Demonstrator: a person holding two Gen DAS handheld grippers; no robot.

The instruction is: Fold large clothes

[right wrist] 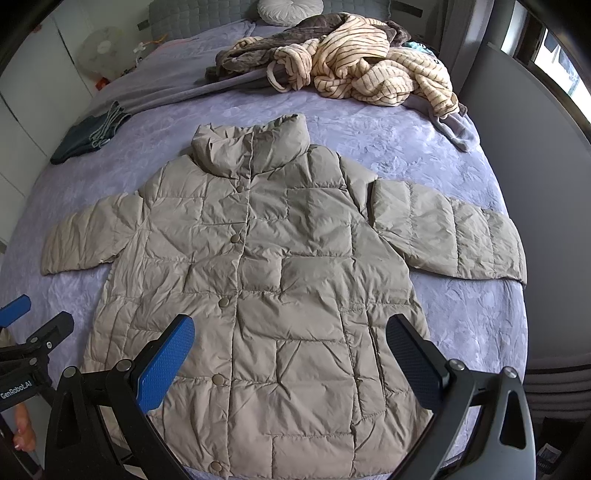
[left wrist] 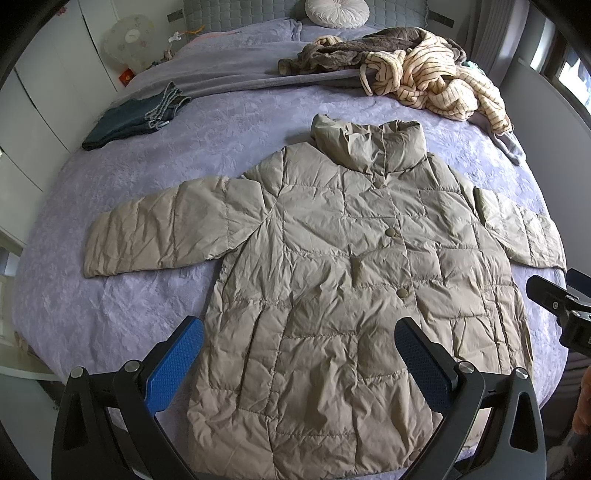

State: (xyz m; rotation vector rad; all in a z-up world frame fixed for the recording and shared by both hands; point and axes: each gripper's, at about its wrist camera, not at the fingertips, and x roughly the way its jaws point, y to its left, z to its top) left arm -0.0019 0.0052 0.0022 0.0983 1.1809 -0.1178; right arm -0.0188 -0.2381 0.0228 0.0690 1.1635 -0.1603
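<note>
- Bed (left wrist: 155,173) covered by lavender quilted spread; most of both views is filled by it.
- Beige puffer jacket (left wrist: 332,280) is laid flat, front up, mid-bed; long axis runs collar-to-hem, with collar pointed at the headboard and hem toward the cameras. Both sleeves are spread out sideways, across that axis. Snap buttons are seen down the closed front.
- Heap of striped cream and brown clothes (right wrist: 354,59) is piled beyond the collar, well apart from the jacket.
- Folded jeans (left wrist: 136,118) are set at far left of the bed.
- Round white cushion (left wrist: 337,13) is seen at the headboard.
- Left gripper (left wrist: 299,350) is held above the hem, jaws wide apart, nothing gripped.
- Right gripper (right wrist: 290,349) is held likewise over the hem, jaws apart, empty.
</note>
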